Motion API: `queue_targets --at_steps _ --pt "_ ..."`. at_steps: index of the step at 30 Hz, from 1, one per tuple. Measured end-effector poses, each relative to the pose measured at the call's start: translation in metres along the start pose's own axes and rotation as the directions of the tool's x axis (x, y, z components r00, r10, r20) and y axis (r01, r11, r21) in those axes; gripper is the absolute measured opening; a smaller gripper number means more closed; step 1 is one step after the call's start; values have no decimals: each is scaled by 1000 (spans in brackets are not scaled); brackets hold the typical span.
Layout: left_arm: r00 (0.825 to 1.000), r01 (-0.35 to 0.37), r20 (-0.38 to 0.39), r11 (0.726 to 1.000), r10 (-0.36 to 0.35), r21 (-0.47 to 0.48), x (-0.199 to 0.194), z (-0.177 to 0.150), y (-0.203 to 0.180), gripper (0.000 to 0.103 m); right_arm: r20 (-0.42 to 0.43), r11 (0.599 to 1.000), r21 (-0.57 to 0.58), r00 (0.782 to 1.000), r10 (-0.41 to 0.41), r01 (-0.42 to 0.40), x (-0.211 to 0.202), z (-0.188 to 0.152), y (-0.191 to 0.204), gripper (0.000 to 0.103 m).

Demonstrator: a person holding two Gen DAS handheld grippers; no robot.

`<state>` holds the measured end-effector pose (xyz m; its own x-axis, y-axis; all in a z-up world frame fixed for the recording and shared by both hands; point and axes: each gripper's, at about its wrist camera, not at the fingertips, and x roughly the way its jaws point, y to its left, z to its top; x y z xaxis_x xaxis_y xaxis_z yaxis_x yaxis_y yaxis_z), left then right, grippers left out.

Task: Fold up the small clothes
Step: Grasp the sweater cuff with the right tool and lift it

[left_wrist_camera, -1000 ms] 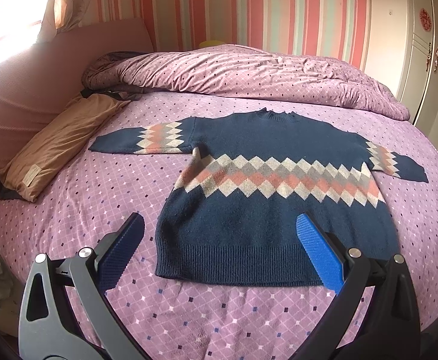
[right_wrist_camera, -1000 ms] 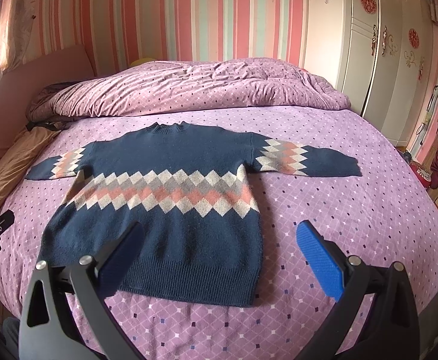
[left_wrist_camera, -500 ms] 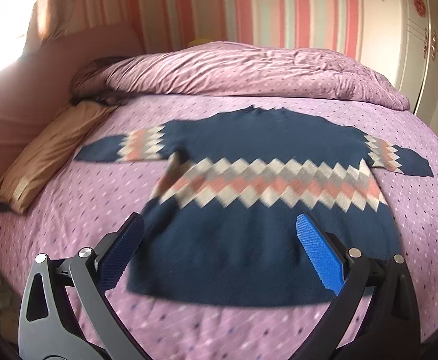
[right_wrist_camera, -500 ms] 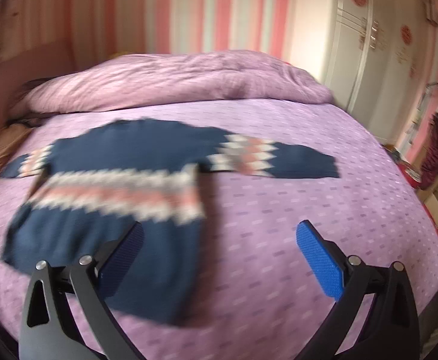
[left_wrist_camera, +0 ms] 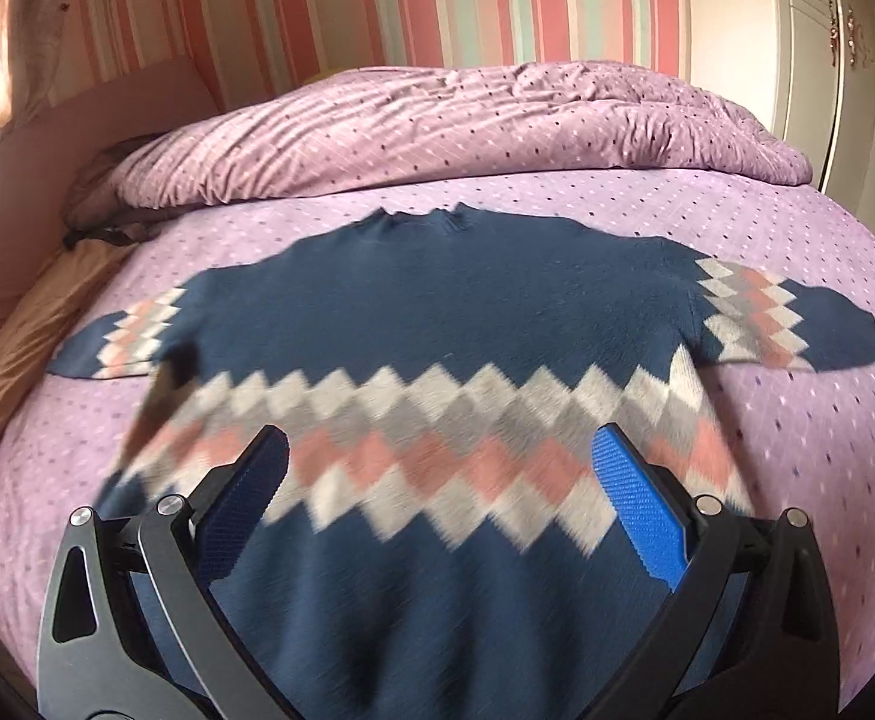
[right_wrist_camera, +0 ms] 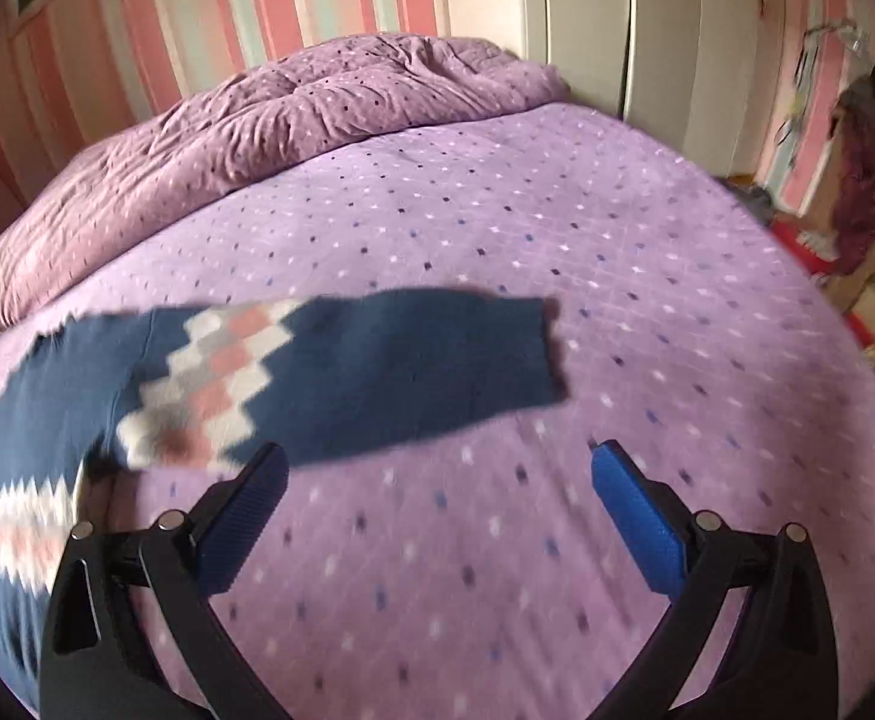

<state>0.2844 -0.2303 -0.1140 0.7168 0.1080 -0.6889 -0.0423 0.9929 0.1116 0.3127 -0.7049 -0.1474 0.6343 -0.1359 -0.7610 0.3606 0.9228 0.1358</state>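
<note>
navy knit sweater with a pink, grey and white diamond band (left_wrist_camera: 437,324) lies flat, front up, on the purple dotted bedsheet (left_wrist_camera: 797,450), both sleeves spread out sideways, collar toward the rumpled purple duvet (left_wrist_camera: 437,120) at the far side. nothing folded yet.

left gripper (left_wrist_camera: 437,498) hangs over the sweater's body, above the diamond band; jaws wide apart, nothing between the blue pads. right gripper (right_wrist_camera: 437,504) sits over bare sheet just beside the sweater's right sleeve (right_wrist_camera: 377,372); jaws also wide apart, empty. both views smeared by motion.

step in hand, as i read it: reaching in for the first fold, likely a sleeve brought across the body. to do it well: take the sleeve near the cuff, pinching knit only and not the sheet beneath; lift just enough to clear, carry it straight across so the crease lands at the shoulder seam. the left gripper could pin the body or take the other sleeve. thick knit should hold a fold but may drag on the sheet.

containers: none seen on the bed. tan pillow (left_wrist_camera: 23,354) at the left edge; white wardrobe doors (right_wrist_camera: 617,30) beyond.
</note>
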Motion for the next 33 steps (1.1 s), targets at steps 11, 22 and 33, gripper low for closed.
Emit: queue_targets --at_steps 11,22,33 --pt "999 -39 9 999 39 32 74 38 -53 100 -154 999 50 988 24 -16 104 27 -46 90" --pt "1000 -31 8 997 31 72 85 34 -65 100 -219 994 105 974 57 -35 139 21 -50 85" --pt "997 -71 0 993 72 95 88 32 -41 100 -114 1000 3 993 23 -23 111 36 -5 14"
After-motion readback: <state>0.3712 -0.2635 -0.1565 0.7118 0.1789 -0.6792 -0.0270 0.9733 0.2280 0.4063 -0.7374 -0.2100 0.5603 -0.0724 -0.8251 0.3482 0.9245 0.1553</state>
